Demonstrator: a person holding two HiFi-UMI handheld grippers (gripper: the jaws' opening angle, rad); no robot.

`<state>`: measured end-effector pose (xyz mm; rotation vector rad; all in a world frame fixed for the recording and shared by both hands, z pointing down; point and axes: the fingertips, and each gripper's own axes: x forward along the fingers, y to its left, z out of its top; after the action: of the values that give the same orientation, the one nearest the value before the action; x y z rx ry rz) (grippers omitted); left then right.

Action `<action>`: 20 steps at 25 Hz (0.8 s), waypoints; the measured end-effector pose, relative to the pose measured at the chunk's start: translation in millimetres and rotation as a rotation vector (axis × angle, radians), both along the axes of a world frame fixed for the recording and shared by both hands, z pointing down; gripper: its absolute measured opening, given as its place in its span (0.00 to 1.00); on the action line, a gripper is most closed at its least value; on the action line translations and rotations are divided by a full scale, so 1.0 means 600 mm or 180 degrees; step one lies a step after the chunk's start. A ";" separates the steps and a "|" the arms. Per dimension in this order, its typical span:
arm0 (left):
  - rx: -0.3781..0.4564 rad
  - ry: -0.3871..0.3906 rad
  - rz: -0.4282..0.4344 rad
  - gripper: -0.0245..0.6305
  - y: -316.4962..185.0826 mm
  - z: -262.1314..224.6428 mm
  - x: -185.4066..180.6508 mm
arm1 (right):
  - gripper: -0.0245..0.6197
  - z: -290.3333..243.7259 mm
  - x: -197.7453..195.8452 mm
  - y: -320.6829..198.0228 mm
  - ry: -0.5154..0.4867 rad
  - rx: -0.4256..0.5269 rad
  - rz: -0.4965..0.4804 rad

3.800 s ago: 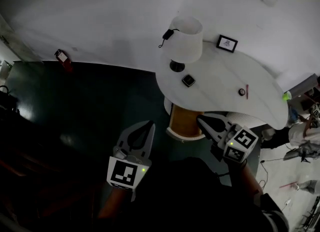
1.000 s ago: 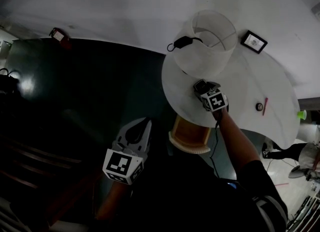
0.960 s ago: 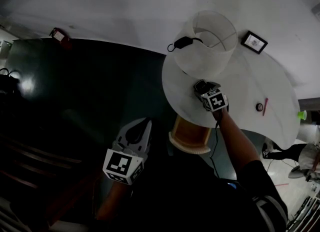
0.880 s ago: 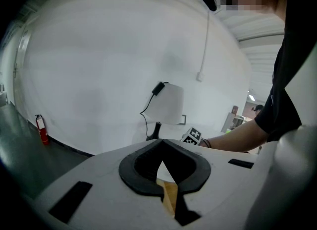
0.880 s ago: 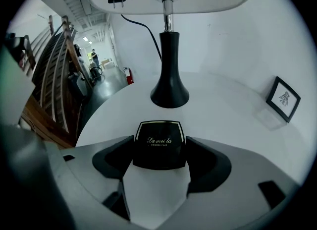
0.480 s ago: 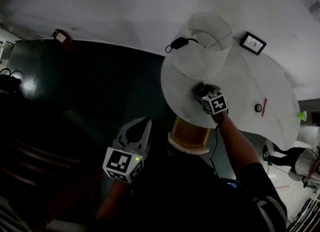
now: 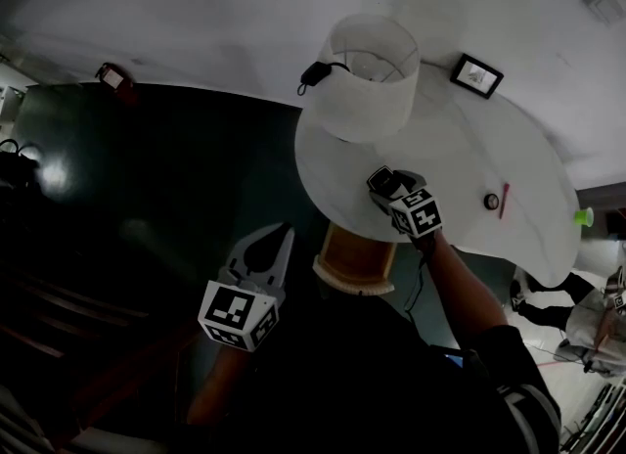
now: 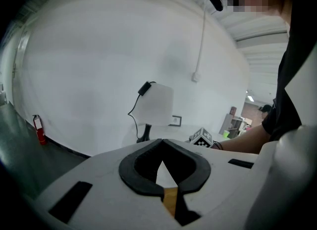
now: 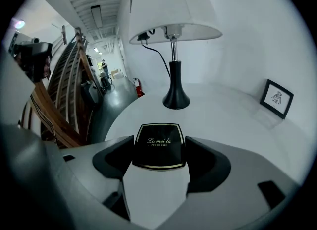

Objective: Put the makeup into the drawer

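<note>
My right gripper (image 9: 159, 150) is clamped on the black makeup compact (image 9: 158, 140), which it holds over the white table (image 7: 460, 154), in front of the lamp (image 7: 367, 75). My left gripper (image 8: 162, 143) has its jaws together with nothing between them; it hangs low beside the open drawer (image 7: 354, 258).

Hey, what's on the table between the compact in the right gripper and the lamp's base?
Nothing: in the right gripper view, only bare white table lies between the powder compact, clamped in the right gripper, and the black lamp base.
</note>
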<state>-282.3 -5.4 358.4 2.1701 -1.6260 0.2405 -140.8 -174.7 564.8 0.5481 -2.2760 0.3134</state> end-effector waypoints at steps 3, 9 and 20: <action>0.0020 -0.0008 -0.0027 0.06 0.005 0.000 0.024 | 0.46 -0.017 0.012 0.022 -0.0084 0.0027 -0.0088; 0.0082 -0.0011 -0.0201 0.06 0.027 0.000 0.066 | 0.46 -0.036 0.044 0.079 -0.0105 0.0007 -0.0359; 0.0044 -0.0045 -0.0161 0.06 0.059 0.002 0.101 | 0.46 -0.049 0.061 0.162 -0.0179 0.0014 -0.0539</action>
<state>-221.4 29.9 359.5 2.1389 -1.6929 0.2307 -104.5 -77.8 535.2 0.3494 -2.3598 0.2423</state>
